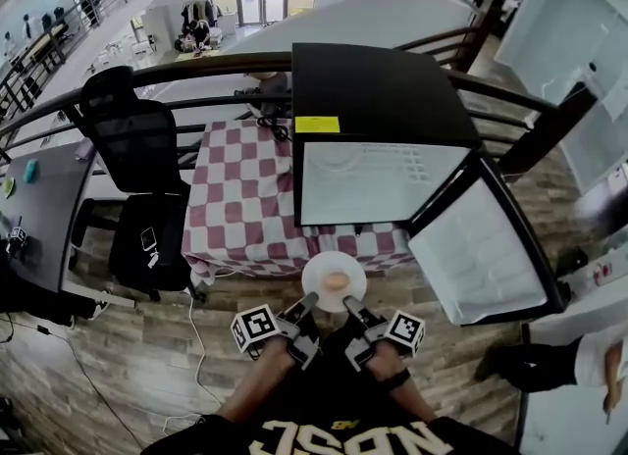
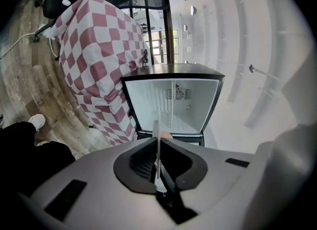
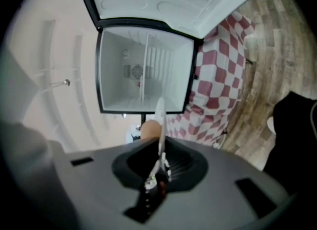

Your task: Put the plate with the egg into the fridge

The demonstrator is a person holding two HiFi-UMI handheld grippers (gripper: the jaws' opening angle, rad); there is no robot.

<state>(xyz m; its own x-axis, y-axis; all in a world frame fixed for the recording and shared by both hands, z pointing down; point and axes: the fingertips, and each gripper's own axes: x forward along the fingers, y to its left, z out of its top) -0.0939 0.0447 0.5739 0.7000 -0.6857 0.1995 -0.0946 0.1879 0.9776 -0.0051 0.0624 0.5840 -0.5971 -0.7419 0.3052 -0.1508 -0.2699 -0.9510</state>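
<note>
A white plate (image 1: 322,271) with a brown egg (image 1: 336,280) on it hangs in front of the open fridge (image 1: 378,183). My left gripper (image 1: 308,302) is shut on the plate's near left rim, my right gripper (image 1: 349,305) on its near right rim. In the left gripper view the plate (image 2: 158,147) stands edge-on between the jaws, the egg (image 2: 166,135) peeking past it, the fridge (image 2: 171,105) interior beyond. In the right gripper view the plate (image 3: 160,117) is also edge-on, with the egg (image 3: 151,128) to its left and the fridge (image 3: 143,73) cavity ahead.
The fridge door (image 1: 486,242) swings open to the right. A table with a red and white checked cloth (image 1: 245,198) stands left of the fridge, a black office chair (image 1: 137,164) further left. The floor is wood planks (image 1: 147,365). A railing (image 1: 226,66) runs behind.
</note>
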